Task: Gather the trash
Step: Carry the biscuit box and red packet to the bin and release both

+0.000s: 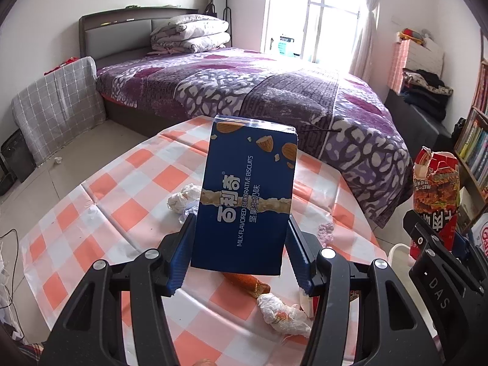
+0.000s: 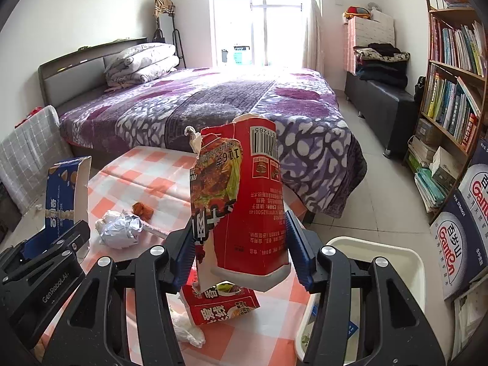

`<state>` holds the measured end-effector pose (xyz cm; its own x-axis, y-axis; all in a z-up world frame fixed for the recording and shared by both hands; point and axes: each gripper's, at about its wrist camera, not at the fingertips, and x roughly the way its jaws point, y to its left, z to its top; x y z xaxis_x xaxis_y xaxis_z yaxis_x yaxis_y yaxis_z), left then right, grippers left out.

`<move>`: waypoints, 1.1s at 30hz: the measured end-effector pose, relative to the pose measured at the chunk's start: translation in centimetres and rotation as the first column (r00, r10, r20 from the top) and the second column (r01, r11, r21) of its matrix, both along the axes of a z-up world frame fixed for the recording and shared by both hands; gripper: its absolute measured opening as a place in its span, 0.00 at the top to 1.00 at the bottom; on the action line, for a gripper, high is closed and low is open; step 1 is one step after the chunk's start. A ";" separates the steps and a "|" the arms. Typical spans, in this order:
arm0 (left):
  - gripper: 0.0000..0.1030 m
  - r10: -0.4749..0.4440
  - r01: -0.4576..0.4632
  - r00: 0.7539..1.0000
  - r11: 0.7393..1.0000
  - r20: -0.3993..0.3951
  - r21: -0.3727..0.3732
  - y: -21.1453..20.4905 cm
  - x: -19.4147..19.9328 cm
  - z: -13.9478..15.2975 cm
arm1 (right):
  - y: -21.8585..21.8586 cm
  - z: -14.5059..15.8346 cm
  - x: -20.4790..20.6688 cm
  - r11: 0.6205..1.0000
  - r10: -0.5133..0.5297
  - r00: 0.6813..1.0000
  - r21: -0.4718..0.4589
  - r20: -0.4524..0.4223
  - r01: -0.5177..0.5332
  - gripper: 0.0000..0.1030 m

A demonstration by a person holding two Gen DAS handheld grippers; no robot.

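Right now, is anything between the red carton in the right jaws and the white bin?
Nothing visible. The red carton is held above the checked table, and the white bin sits open just right of it, below table level.

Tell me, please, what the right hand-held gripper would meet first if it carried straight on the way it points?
Probably the purple bed. The right hand-held gripper, shut on the torn red box, aims past the checked table edge toward the bedspread; depth is unclear.
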<state>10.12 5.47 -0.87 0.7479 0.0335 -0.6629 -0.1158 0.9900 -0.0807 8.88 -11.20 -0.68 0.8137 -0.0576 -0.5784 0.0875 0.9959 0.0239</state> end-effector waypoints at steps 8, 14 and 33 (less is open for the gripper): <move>0.46 -0.032 0.032 0.999 0.999 -0.011 0.012 -1.8 0.2 -0.3 | -2.3 0.1 -0.1 0.999 -0.043 0.999 0.016 -0.014 0.044 0.50; 0.46 -0.063 0.063 0.998 0.998 -0.013 0.022 -3.3 0.1 -0.4 | -4.1 0.0 -0.2 0.996 -0.085 0.996 0.023 -0.023 0.086 0.50; 0.46 -0.247 0.250 0.967 0.967 -0.058 0.043 -10.6 -0.5 -1.9 | -12.0 -0.7 -1.4 0.957 -0.268 0.959 0.087 -0.097 0.276 0.49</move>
<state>9.58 -5.16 -2.80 0.7019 -0.1153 -0.7029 0.1318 0.9908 -0.0309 7.50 -23.16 -1.37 0.7236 -0.2091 -0.6578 0.3604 0.9272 0.1017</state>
